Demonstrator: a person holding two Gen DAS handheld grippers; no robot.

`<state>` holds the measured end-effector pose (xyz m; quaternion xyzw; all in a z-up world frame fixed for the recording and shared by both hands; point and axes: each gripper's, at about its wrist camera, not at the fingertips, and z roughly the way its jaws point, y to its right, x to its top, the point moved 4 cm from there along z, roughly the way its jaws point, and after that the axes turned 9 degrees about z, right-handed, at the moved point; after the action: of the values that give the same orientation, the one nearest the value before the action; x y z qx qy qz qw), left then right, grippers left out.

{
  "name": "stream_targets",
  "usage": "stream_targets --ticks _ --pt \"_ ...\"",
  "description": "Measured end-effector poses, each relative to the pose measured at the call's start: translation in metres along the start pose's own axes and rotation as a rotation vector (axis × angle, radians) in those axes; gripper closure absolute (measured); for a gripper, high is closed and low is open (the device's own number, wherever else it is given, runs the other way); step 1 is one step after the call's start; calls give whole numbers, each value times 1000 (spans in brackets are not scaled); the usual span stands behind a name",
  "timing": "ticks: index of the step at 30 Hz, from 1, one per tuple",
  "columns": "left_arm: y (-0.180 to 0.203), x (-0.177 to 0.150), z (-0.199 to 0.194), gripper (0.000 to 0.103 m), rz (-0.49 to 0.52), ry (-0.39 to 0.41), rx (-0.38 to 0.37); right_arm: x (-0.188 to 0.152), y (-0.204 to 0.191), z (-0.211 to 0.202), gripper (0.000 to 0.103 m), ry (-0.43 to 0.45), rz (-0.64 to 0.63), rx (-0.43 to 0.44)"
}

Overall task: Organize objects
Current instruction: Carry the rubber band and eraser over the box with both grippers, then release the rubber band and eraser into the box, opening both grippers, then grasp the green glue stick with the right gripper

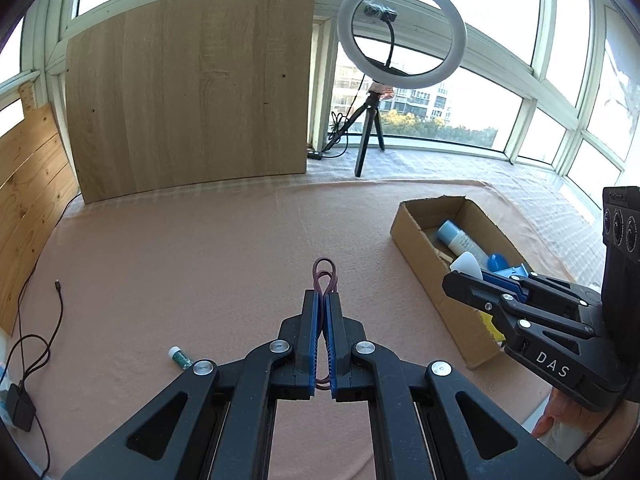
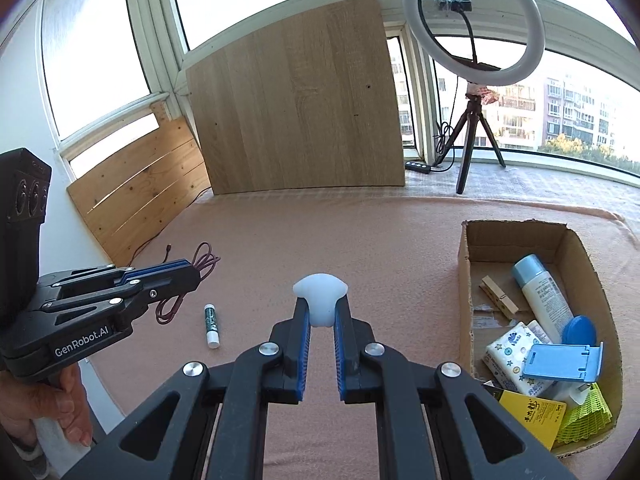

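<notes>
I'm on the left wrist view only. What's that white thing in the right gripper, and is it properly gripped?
Observer: The right gripper is shut on a soft white lump that bulges past the fingertips.
Operator: Does my cable trail anywhere?
Observer: Yes, a loop of the cable dangles below the left gripper.
Operator: Anything in the box I can't see?
Observer: A wooden clothespin lies on the floor of the cardboard box.

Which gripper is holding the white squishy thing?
The right gripper holds the white squishy thing, pinched between its blue pads. The left gripper grips a dark red cable instead.
</notes>
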<state>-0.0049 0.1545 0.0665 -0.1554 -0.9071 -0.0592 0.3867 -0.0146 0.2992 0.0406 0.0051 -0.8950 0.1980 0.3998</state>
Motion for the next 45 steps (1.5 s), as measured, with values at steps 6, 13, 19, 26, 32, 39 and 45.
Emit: stream_targets --ticks 6,13,19,26,32,39,45 --pt "54 24 21 100 35 -1 -39 7 49 -21 93 17 32 -27" --pt "129 51 49 100 93 -3 -99 12 113 -50 93 23 44 -94" --pt "181 69 74 100 147 -13 -154 7 160 -72 92 35 86 -141" --pt "204 74 98 25 152 -55 -165 1 185 -72 68 1 112 -185" --pt "167 66 88 13 110 -23 -122 -2 188 -75 68 16 138 -203" --pt "85 33 75 12 9 -45 -88 3 149 -59 68 18 110 -210" --pt "-8 -12 52 11 -104 -43 -52 -4 66 -8 66 -50 6 -150"
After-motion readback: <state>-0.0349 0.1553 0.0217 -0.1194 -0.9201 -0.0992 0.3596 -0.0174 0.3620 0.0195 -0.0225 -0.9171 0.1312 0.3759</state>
